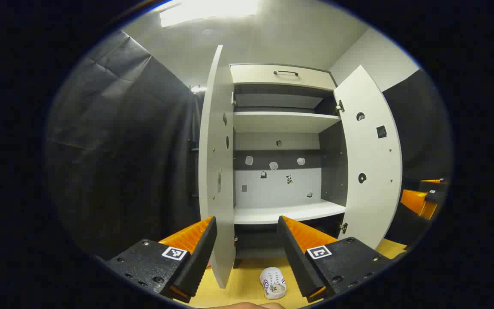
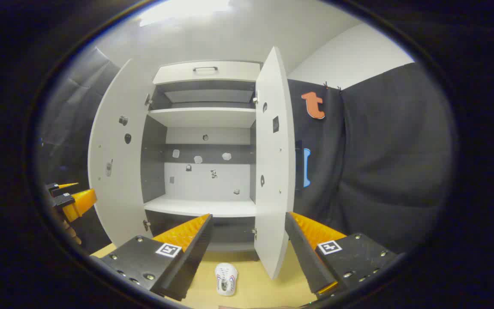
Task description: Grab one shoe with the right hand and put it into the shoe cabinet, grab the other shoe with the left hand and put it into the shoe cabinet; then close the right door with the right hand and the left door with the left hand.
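Both grippers, left (image 1: 247,249) and right (image 2: 247,246), gape wide, holding nothing. Below each, a white shoe (image 1: 273,283) lies on the floor (image 2: 255,287) before the open shoe cabinet (image 2: 200,206).

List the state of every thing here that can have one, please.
White left cabinet door: open.
White right cabinet door: open.
Small white shoe: lying on the yellow floor, outside the cabinet.
Left tongs: open, empty.
Right tongs: open, empty.
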`<state>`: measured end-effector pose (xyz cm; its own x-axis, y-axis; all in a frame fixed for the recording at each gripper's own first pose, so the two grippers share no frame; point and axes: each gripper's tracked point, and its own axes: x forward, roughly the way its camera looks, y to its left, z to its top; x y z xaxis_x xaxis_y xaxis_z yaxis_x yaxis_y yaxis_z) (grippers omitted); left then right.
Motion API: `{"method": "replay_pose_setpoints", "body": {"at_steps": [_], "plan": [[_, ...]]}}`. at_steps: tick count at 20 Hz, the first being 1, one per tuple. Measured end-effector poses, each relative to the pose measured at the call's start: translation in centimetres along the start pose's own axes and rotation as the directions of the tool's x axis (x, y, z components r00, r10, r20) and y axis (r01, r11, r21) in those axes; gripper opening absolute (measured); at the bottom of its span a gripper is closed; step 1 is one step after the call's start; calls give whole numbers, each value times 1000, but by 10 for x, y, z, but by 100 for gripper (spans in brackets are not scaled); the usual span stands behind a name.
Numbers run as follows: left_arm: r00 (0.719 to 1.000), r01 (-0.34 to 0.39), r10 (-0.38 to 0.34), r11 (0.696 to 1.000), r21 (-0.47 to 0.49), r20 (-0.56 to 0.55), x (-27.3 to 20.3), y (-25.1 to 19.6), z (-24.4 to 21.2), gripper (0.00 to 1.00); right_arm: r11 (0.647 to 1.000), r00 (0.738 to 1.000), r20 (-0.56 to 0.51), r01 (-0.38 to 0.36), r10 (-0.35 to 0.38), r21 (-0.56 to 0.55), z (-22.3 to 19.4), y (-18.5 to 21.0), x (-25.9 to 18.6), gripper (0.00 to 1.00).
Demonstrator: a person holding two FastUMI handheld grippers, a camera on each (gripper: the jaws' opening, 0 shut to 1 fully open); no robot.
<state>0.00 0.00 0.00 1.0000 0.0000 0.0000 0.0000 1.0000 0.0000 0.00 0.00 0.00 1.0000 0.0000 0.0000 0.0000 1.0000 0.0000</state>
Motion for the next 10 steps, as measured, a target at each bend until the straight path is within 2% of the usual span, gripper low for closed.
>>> {"method": "replay_pose_setpoints", "body": {"at_steps": [1,3,10], "plan": [[1000,3,-3,1000,-2,6,-1,0,1,87,1000,1000,-6,-8,8,1,-1,4,1,100],[1000,-2,2,1000,-5,16,-2,2,4,86,1000,1000,-15,-11,11,-3,-4,9,4,96],[1000,-13,13,1000,-15,5,1,11,-4,86,999,999,-36,-34,34,7,-10,18,9,96]]}}
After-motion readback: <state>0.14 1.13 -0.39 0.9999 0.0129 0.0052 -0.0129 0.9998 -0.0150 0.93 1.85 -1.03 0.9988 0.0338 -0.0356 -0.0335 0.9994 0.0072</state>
